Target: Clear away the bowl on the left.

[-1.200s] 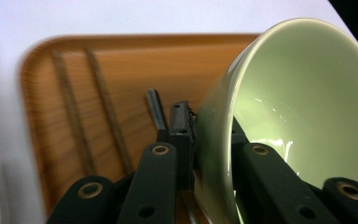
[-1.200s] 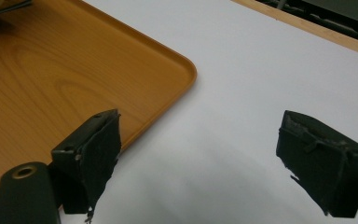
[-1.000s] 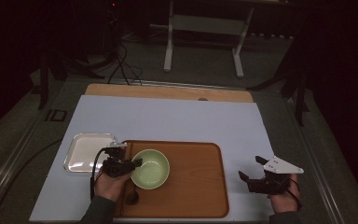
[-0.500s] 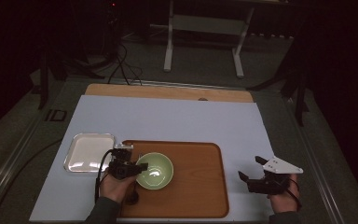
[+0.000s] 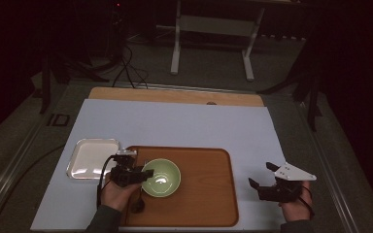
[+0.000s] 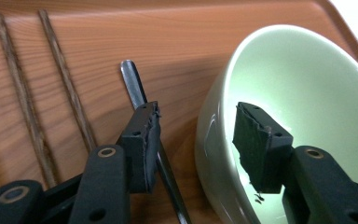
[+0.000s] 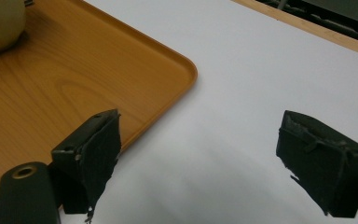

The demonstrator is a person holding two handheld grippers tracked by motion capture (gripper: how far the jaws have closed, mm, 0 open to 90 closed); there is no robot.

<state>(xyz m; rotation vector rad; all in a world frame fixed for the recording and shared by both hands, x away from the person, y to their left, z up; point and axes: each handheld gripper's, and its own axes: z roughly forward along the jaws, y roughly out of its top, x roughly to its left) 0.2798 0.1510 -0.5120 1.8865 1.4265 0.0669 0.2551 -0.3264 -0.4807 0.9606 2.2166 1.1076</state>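
A pale green bowl (image 5: 160, 178) stands on the left half of a wooden tray (image 5: 209, 194). My left gripper (image 5: 143, 175) is at the bowl's left rim. In the left gripper view the bowl's (image 6: 307, 93) rim lies between the jaws of the left gripper (image 6: 198, 114), one pad outside and one inside, with a gap to the wall. These jaws have just been opening. My right gripper (image 5: 261, 174) rests open over the white mat, right of the tray, with nothing between its pads (image 7: 93, 144).
Two wooden chopsticks (image 6: 65, 79) and a dark-handled utensil (image 6: 135, 88) lie on the tray (image 6: 121, 37) left of the bowl. A shiny square metal dish (image 5: 92, 158) sits on the white mat (image 5: 175, 126) beyond the tray's left corner. The tray's right half is bare wood.
The left jaws have spread apart and let go of the bowl's rim. The bowl sits slightly further right than a second ago. The right hand has stayed put.
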